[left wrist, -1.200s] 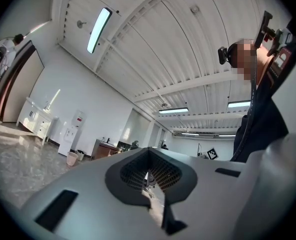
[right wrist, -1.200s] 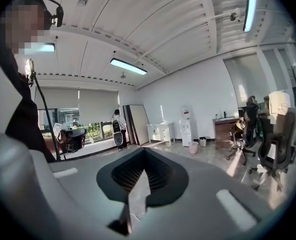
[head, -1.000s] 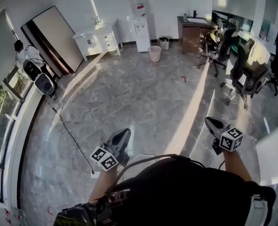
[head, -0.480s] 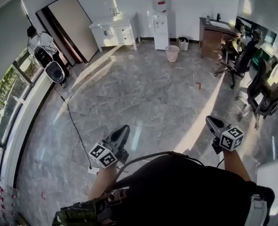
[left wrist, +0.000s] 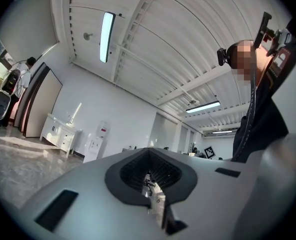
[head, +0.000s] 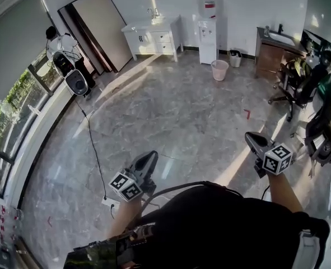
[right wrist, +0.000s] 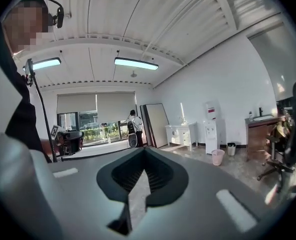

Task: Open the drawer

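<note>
Grey jaws on the left gripper (head: 147,160) and the right gripper (head: 256,141) sit pressed together with nothing between them, both held low in front of the person. Beyond them stretches the marble floor (head: 171,111). The white cabinet (head: 154,36) with its drawer fronts (head: 164,42), at the far wall beside the water dispenser (head: 208,29), has slid from upper left toward the middle of the head view. The person seems to be turning to face it. The drawer is well apart from both grippers, so the approach has barely begun.
</note>
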A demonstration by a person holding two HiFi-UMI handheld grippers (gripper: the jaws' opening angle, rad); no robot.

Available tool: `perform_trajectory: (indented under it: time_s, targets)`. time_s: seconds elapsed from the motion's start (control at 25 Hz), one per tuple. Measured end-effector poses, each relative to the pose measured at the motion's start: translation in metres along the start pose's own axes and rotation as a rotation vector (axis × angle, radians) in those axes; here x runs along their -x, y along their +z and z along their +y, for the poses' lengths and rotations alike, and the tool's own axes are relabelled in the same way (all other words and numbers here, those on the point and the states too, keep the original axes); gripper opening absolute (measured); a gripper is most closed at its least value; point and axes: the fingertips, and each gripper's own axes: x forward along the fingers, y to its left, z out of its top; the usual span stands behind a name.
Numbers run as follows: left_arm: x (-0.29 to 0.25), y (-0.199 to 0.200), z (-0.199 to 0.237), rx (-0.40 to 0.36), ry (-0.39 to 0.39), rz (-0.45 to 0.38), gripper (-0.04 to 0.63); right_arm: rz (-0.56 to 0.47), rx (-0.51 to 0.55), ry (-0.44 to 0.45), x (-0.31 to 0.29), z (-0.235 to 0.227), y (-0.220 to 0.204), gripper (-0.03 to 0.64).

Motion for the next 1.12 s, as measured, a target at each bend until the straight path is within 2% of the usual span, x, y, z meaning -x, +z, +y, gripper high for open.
perform_trajectory:
  time_s: [0.12,0.4,0.68,0.84,1.12]
  targets:
    - [-0.027,-0.004,0.012,0.009,0.003,0.015,0.000,0.013,0.001,0.010,-0.013,-0.023,-0.001,0.002]
    - [-0.088,-0.010,0.068,0.042,-0.050,0.027,0.000,0.033,-0.045,-0.053,-0.052,-0.074,-0.007,0.002]
    - [-0.134,0.018,0.169,0.055,-0.153,0.035,0.000,0.011,-0.047,-0.172,-0.127,-0.095,0.019,0.002]
    - [-0.151,0.044,0.229,0.027,-0.206,0.053,0.000,-0.015,-0.045,-0.221,-0.179,-0.099,0.035,0.002]
    - [-0.172,0.067,0.321,0.037,-0.202,0.061,0.000,-0.008,-0.053,-0.220,-0.271,-0.111,0.046,0.002]
